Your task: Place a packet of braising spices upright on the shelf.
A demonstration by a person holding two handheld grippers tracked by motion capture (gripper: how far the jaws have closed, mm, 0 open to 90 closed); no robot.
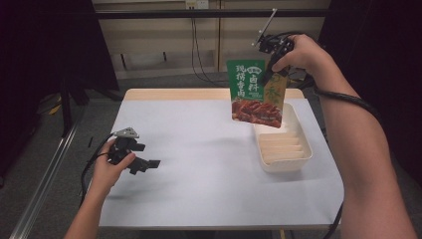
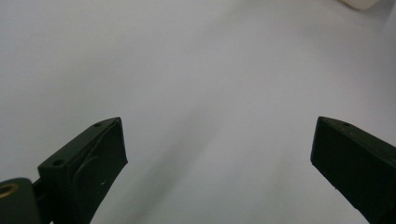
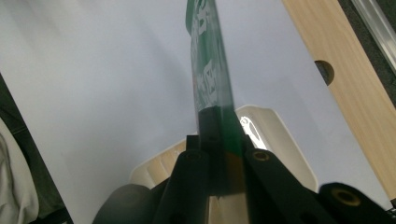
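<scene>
A green food packet (image 1: 255,92) with white characters and a picture of red meat hangs in the air above the far end of a white ribbed tray (image 1: 283,144). My right gripper (image 1: 272,69) is shut on the packet's upper right corner; in the right gripper view the packet (image 3: 210,70) shows edge-on between the closed jaws, with the tray (image 3: 280,140) below. My left gripper (image 1: 144,164) rests low over the white table at the left, held by a hand. Its jaws stand wide apart in the left gripper view (image 2: 219,154), with nothing between them.
A white sheet (image 1: 199,159) covers the table, with a wooden strip (image 1: 174,93) bare along the far edge. Cables (image 1: 196,50) hang down the wall behind. A metal rail (image 1: 45,179) runs along the floor at the left.
</scene>
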